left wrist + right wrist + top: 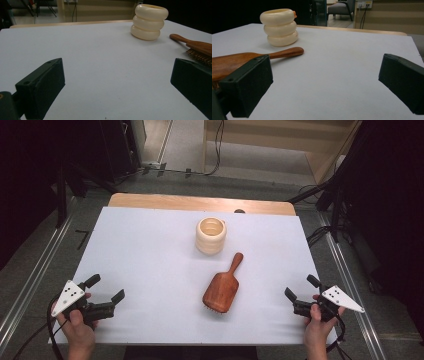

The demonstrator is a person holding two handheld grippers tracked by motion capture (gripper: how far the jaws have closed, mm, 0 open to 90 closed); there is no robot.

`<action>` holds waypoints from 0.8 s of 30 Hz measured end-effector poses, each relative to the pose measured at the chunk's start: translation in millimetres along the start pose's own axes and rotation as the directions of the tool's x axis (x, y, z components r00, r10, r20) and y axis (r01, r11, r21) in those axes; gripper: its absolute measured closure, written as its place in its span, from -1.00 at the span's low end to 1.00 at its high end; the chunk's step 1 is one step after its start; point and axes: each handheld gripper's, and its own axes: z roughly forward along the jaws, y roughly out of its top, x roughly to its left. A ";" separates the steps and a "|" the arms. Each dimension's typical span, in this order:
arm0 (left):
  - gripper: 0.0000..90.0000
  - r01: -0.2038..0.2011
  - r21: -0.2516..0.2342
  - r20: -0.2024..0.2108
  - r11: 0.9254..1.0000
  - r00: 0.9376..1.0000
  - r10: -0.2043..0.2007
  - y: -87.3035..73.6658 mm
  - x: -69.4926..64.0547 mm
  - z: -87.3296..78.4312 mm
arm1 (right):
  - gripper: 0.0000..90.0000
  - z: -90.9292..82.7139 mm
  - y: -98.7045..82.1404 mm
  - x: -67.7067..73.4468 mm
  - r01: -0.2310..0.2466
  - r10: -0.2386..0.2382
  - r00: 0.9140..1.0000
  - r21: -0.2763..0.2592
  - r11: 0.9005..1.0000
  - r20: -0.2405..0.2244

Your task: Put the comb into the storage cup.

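Observation:
A cream ribbed cup [211,235] stands upright past the middle of the white table [150,265]. Just in front of it lies a brown wooden hairbrush [223,286], bristles down, handle pointing toward the cup. My left gripper [105,288] rests near the front left corner, jaws wide apart and empty. My right gripper [301,288] sits near the front right edge, open and empty too. In the left gripper view the cup [149,22] and brush [196,47] lie far right; in the right gripper view the cup [279,27] and brush [247,60] lie at left.
A wooden strip [200,202] runs along the table's far edge. Dark stands and cables [325,195] flank the table on the floor. The white surface lies bare between both grippers and the brush.

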 end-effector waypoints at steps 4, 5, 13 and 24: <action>-1.00 0.012 -0.009 -0.004 1.000 1.000 -0.012 -0.7 0.9 -1.6 | -0.88 -2.1 2.6 2.7 0.008 -0.008 1.000 0.014 1.000 -0.004; -1.00 0.014 -0.010 -0.004 1.000 1.000 -0.014 -0.8 1.0 -2.0 | -0.88 -3.1 3.7 4.0 0.009 -0.009 1.000 0.018 1.000 -0.013; -1.00 0.025 -0.018 -0.009 1.000 1.000 -0.026 -1.2 1.5 -3.6 | -0.31 4.7 24.8 16.5 0.020 -0.011 0.995 0.090 0.996 -0.100; -1.00 -0.005 0.004 -0.002 1.000 1.000 0.005 -0.5 -1.4 -0.1 | 0.87 34.7 64.9 44.2 0.167 -0.139 0.969 0.128 0.978 -0.202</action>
